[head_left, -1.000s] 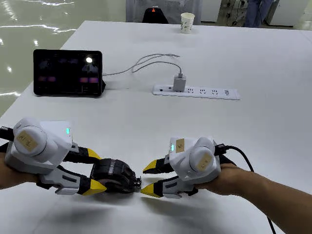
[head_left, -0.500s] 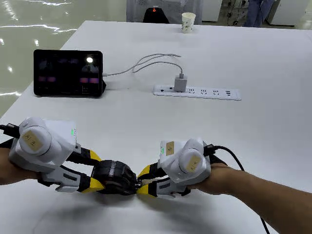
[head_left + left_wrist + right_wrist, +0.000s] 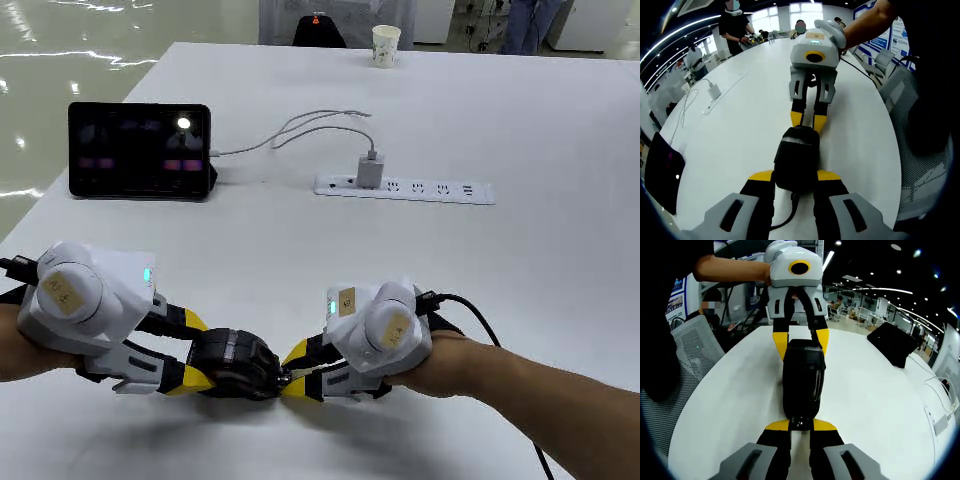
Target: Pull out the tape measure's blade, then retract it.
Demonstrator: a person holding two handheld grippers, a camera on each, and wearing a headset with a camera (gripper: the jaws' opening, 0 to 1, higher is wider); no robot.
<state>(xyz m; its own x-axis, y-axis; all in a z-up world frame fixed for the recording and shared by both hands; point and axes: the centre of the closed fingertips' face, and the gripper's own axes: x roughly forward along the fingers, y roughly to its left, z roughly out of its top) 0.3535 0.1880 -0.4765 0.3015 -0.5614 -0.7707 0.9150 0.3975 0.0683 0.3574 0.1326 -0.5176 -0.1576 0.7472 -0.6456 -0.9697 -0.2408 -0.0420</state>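
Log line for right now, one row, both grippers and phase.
left gripper: shut on tape measure | right gripper: shut on blade tip | phase: pull-out not yet begun

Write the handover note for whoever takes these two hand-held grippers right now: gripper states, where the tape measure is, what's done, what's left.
Left hand-held gripper: shut on the black tape measure, clamping its case from both sides just above the white table.
Right hand-held gripper: jaws closed in on the tape measure's blade-mouth end, facing the left one. Whether they have the end hook itself cannot be told.
Done: case gripped, both grippers in place.
Left: no length of blade shows between the grippers, so pull it out to the right, then let it retract.
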